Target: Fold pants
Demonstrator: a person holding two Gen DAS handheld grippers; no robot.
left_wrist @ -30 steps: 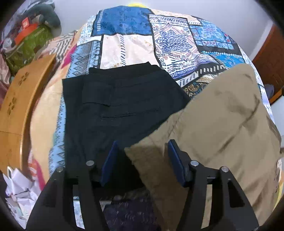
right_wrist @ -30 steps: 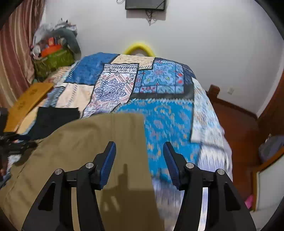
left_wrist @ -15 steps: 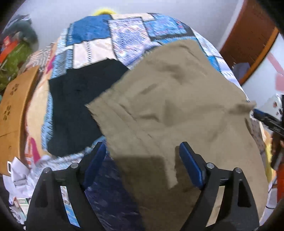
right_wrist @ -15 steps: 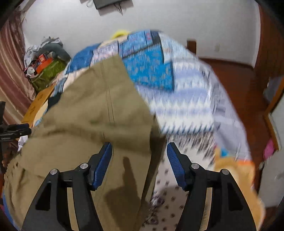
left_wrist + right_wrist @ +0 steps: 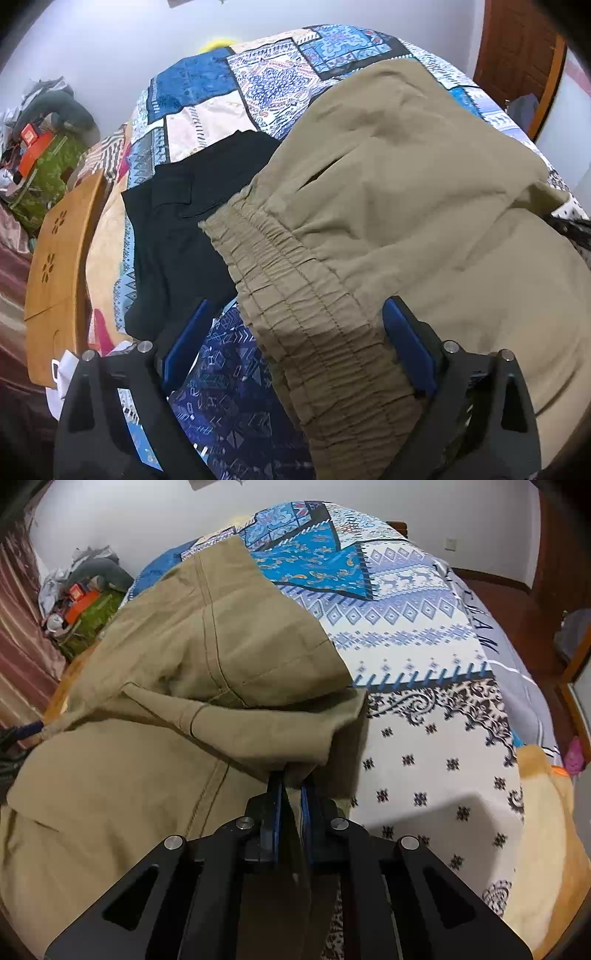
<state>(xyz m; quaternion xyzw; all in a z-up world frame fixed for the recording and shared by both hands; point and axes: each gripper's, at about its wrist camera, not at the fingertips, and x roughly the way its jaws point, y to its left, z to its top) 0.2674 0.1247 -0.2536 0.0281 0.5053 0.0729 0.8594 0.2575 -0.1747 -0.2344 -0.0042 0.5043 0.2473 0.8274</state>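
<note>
Khaki pants (image 5: 388,192) with a gathered elastic waistband (image 5: 295,288) lie on the patterned bedspread (image 5: 221,88). My left gripper (image 5: 295,336) is open, its blue pads on either side of the waistband. In the right wrist view the khaki pants (image 5: 184,657) lie partly folded, a leg end doubled over. My right gripper (image 5: 291,786) is shut on a fold of the pants at their right edge.
Folded black pants (image 5: 184,221) lie on the bed left of the khaki pair. A wooden board (image 5: 59,266) stands by the bed's left side, with clutter (image 5: 40,147) behind it. A wooden door (image 5: 517,62) is at the far right. The patterned bedspread (image 5: 424,646) stretches right of the pants.
My right gripper has closed on the pants' edge. My left gripper has moved in on the waistband, still open. The pants have bunched up between them.
</note>
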